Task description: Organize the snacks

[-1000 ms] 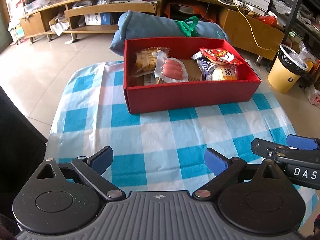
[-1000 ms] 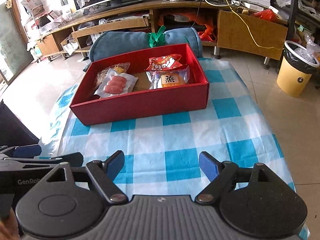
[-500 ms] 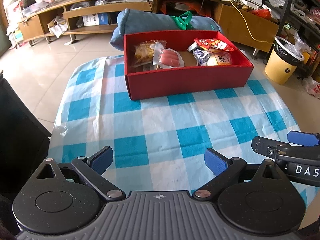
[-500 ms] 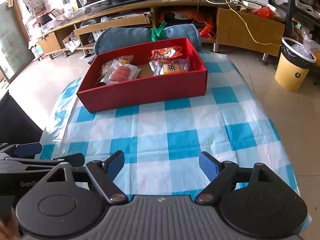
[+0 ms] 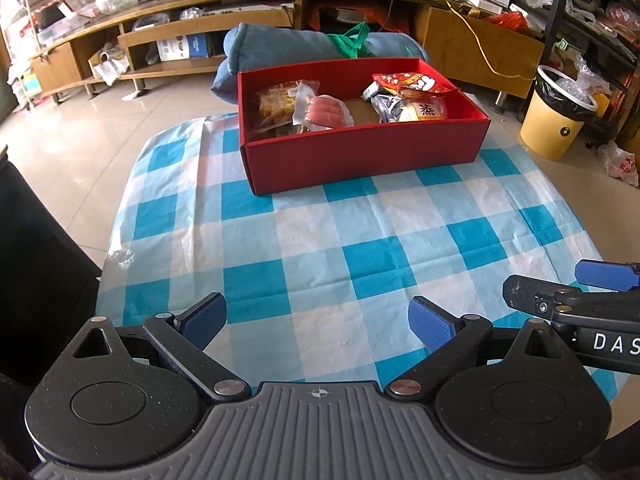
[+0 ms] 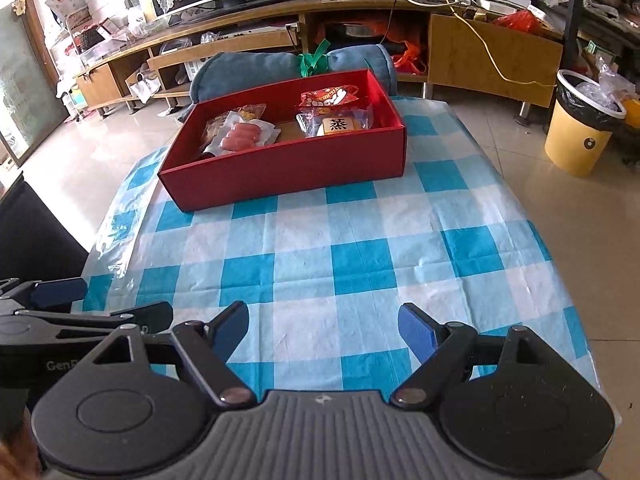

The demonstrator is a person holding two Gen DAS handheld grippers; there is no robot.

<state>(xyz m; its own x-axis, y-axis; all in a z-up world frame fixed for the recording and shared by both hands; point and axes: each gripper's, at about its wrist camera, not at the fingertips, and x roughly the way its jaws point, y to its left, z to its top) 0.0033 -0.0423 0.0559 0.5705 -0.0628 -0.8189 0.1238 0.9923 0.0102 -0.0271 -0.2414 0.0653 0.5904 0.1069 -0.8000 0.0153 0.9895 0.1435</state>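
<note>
Blue-and-white checked cloth (image 5: 320,240) covers the bench (image 6: 576,304) from edge to edge. At the far end of the cloth stands a red box (image 5: 360,152), open at the top, its long side facing the cameras. Behind the box, off the bench, lies a blue rolled bundle (image 5: 280,46), and a yellow bin (image 5: 556,120) stands on the floor to the right.

Inside the box, the left half holds a clear pack of pink sausages (image 5: 326,110) resting partly over a yellowish snack pack (image 5: 276,100). The right half holds a red printed snack bag (image 5: 408,82) at the back and, in front of it, a clear bag with a yellow label (image 5: 424,110); what lies beneath these appears to be further packaging, but cannot be made out.

The left gripper (image 5: 318,318) is over the near part of the cloth, released, its jaws spread wide and nothing between them. The right gripper (image 6: 322,326) is beside it, likewise released and holding nothing. Both are well apart from the box.
</note>
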